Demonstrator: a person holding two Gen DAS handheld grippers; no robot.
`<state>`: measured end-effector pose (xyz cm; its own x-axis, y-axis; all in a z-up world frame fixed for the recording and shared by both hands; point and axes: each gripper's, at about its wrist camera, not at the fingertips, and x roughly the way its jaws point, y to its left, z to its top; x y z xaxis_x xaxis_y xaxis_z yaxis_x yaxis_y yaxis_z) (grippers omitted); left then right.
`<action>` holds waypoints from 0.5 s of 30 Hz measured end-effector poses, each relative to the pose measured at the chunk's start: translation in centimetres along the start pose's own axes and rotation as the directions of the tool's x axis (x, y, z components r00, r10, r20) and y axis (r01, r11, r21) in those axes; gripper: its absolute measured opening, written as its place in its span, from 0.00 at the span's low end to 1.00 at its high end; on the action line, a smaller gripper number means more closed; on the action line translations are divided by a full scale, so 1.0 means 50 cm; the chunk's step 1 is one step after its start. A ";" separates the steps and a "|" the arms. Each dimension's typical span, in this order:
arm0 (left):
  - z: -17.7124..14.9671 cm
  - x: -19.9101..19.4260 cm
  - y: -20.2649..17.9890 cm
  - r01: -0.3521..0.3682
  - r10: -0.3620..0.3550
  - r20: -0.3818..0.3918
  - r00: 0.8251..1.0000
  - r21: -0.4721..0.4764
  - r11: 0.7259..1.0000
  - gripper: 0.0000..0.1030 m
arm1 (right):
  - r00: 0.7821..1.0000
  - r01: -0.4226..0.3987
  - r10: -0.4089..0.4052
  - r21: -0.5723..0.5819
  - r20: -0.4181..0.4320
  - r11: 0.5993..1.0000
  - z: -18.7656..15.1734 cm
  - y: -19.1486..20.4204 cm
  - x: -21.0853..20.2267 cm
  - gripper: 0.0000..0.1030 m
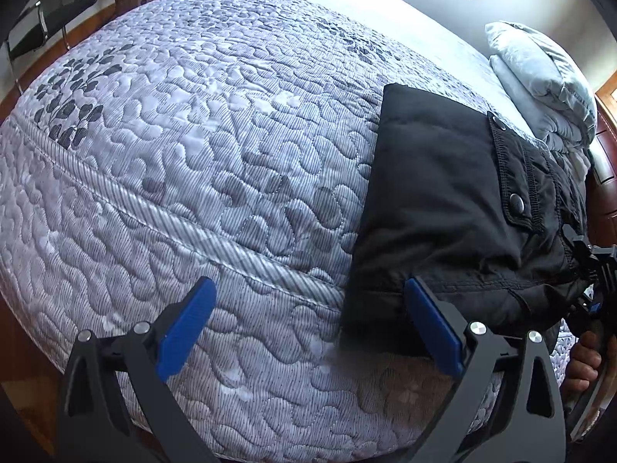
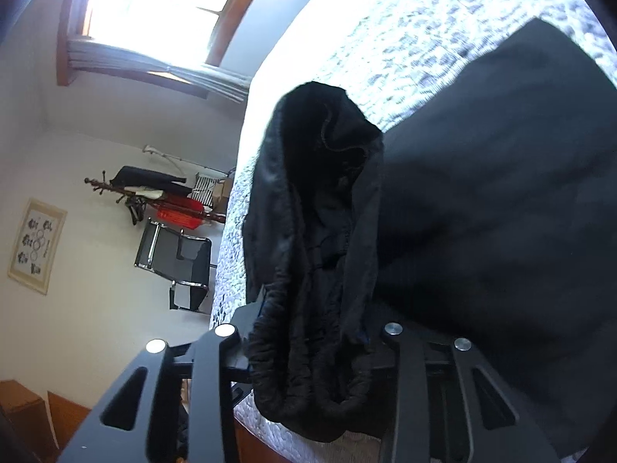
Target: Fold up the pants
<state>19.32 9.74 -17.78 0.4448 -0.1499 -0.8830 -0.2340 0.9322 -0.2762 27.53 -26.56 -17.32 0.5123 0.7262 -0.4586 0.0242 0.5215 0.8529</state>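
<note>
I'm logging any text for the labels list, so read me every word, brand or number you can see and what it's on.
No readable text anywhere.
Framed picture on the wall: dark figures and rings, any writing too small and blurred to read.
Black pants: plain snap buttons, no visible label or brand.

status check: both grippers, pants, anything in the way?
Left gripper open, empty, beside pants. Right gripper shut on elastic waistband. Pants partly folded on bed. Nothing in the way.

We are in a home bedroom: a bed under a grey quilted leaf-patterned bedspread [image 1: 193, 146], pale blue pillows [image 1: 540, 77], a wooden coat stand [image 2: 154, 200], a wood-framed window [image 2: 154, 11].
</note>
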 end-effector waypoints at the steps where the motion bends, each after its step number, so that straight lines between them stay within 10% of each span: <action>1: -0.001 -0.001 -0.001 0.000 0.000 -0.002 1.000 -0.001 1.000 0.95 | 1.000 -0.011 0.011 -0.009 0.001 1.000 0.000 0.007 -0.002 0.31; 15: -0.013 -0.034 -0.030 0.011 -0.011 0.011 1.000 0.003 1.000 0.95 | 0.994 -0.109 0.110 -0.070 0.011 0.992 0.040 0.086 -0.102 0.30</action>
<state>18.34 8.36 -16.10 0.4566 -0.1563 -0.8758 -0.2265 0.9316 -0.2844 26.76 -28.90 -10.81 0.5212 0.7744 -0.3587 -0.0922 0.4690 0.8784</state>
